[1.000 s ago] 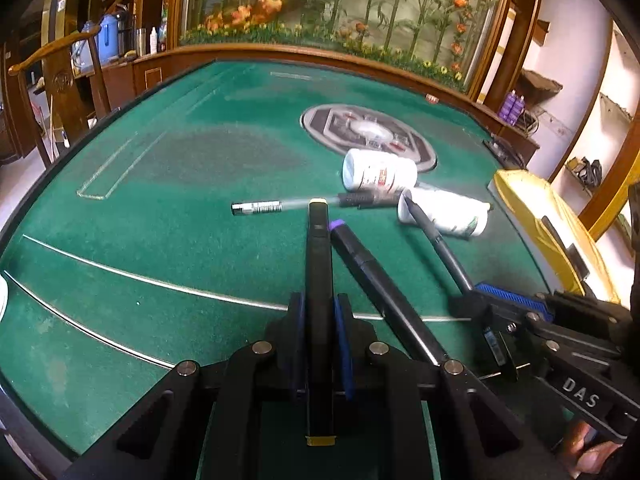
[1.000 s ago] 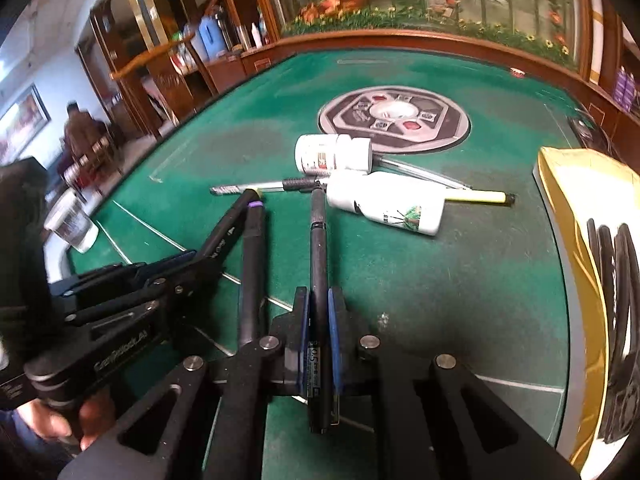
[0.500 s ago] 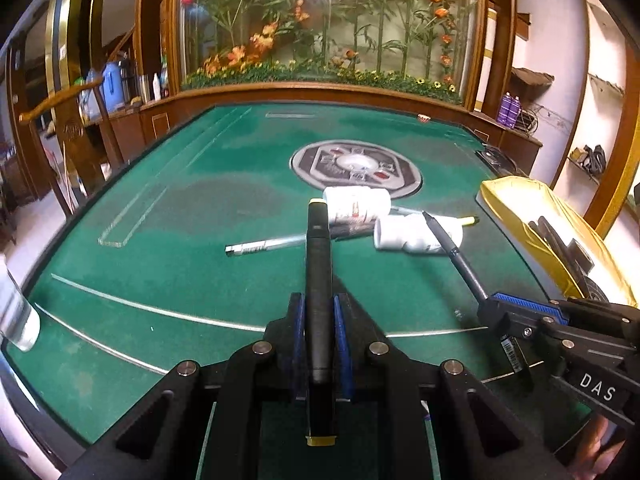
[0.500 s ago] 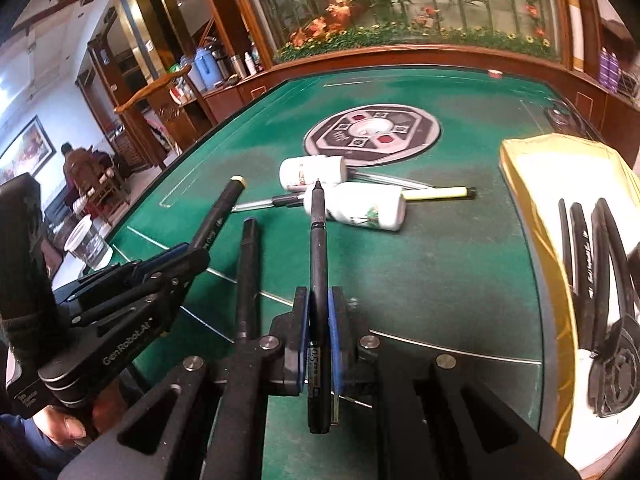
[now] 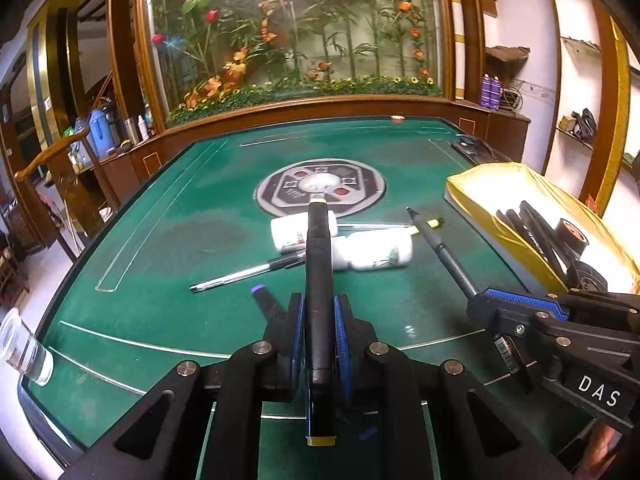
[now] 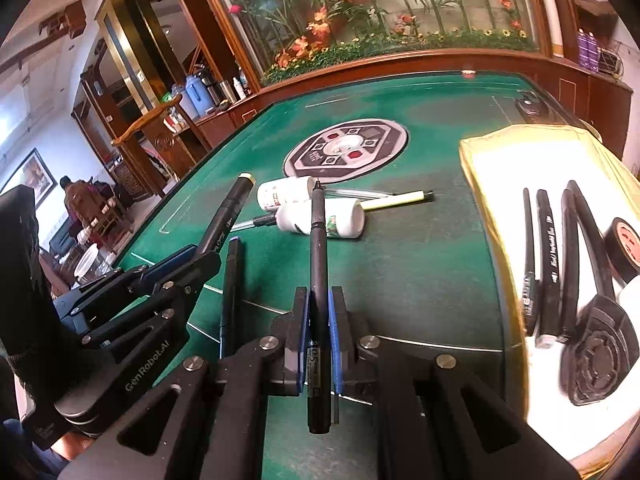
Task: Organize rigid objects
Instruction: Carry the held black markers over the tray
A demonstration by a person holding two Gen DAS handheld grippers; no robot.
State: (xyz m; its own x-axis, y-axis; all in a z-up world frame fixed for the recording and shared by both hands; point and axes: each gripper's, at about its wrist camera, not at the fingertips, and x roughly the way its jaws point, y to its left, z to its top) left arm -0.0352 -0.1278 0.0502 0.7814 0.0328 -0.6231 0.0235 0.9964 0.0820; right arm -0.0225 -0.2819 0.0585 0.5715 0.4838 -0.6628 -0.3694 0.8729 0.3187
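My left gripper [image 5: 320, 320] is clamped on a thick black marker with a yellow end cap [image 5: 318, 272], my right gripper [image 6: 319, 332] on a slim black fineliner pen [image 6: 318, 248], both lifted clear of the green felt tabletop [image 5: 160, 248] for carrying. The gold-rimmed white tray [image 6: 504, 168] (pens already inside) lies rightward with bare felt between; the white bottles [image 6: 320, 218] sit beyond.

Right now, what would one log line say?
left gripper: shut on marker | right gripper: shut on pen | tray: partly filled
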